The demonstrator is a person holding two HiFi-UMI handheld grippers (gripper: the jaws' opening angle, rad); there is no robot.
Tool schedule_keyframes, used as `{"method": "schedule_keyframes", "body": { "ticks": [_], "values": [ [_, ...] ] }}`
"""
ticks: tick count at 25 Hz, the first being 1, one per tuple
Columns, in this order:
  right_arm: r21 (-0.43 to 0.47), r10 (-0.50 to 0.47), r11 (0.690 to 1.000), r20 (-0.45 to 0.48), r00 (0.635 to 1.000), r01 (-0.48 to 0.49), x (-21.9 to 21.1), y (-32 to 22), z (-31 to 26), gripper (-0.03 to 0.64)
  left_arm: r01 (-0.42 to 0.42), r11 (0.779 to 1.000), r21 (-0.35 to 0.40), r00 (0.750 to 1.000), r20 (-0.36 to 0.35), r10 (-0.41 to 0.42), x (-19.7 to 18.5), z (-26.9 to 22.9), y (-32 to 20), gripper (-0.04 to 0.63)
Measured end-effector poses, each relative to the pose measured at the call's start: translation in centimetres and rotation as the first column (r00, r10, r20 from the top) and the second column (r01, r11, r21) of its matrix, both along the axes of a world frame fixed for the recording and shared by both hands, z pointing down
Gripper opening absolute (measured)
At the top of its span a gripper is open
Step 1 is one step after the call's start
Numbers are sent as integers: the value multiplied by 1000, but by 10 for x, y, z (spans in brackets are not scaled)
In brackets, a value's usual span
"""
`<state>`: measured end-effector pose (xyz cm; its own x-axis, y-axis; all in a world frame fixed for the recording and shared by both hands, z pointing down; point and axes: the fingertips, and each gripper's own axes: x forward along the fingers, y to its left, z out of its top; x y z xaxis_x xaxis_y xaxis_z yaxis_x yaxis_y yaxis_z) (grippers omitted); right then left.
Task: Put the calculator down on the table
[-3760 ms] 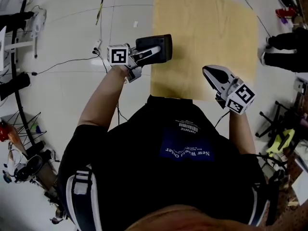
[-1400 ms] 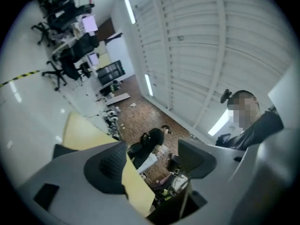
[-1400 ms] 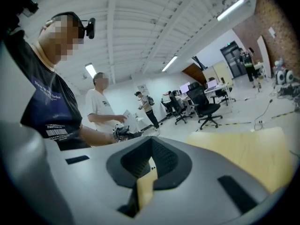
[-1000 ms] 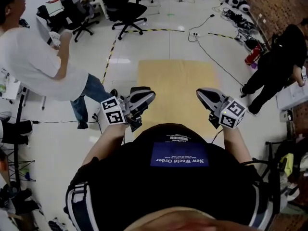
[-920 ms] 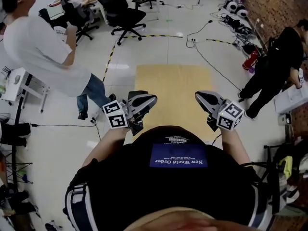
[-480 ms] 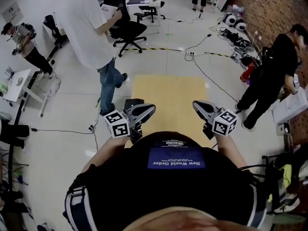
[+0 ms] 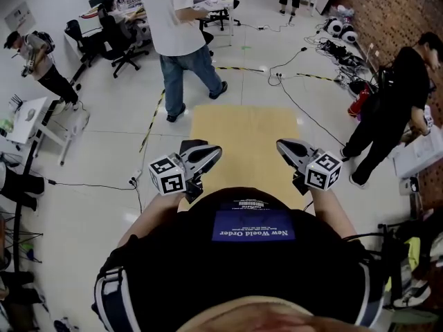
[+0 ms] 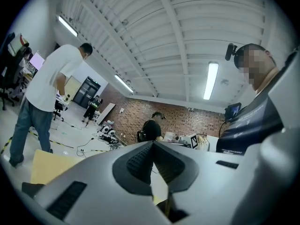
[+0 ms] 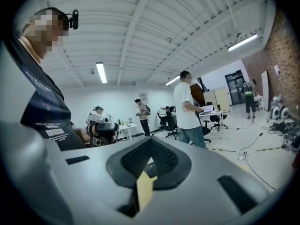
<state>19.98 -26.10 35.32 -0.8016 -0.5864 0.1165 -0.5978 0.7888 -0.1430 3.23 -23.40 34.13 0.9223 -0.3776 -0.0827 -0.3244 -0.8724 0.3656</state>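
The dark calculator point(image 7: 189, 146) lies at the left edge of the light wooden table point(image 7: 246, 126), just beyond and to the left of my left gripper point(image 7: 216, 151). In the left gripper view a dark sliver of the calculator point(image 8: 29, 189) shows low at the left. There my left gripper point(image 8: 153, 144) has its pads pressed together with nothing between them. My right gripper point(image 7: 282, 146) hovers over the table's near right part. In its own view the right gripper point(image 9: 150, 143) is shut and holds nothing. Both point roughly level, close to my chest.
A person in a white shirt point(image 7: 181, 26) stands just beyond the table's far edge. Another person in black point(image 7: 387, 95) stands to the right. Office chairs point(image 7: 114, 43) and desks are at the back left. Cables point(image 7: 304, 54) run across the floor.
The calculator, earlier held in my left gripper over the table's left edge, now lies there free. Both grippers have drawn back towards me. The person in white walked from the left to behind the table.
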Motion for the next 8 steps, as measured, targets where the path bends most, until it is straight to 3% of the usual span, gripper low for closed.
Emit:
{"method": "schedule_keyframes", "body": {
  "ticks": [8],
  "values": [
    [-4,-4,1000,-14,1000,4,3,-3,-5,-15,-5,1000,-5,1000,-7,5,4,-6,-5,8]
  ]
}}
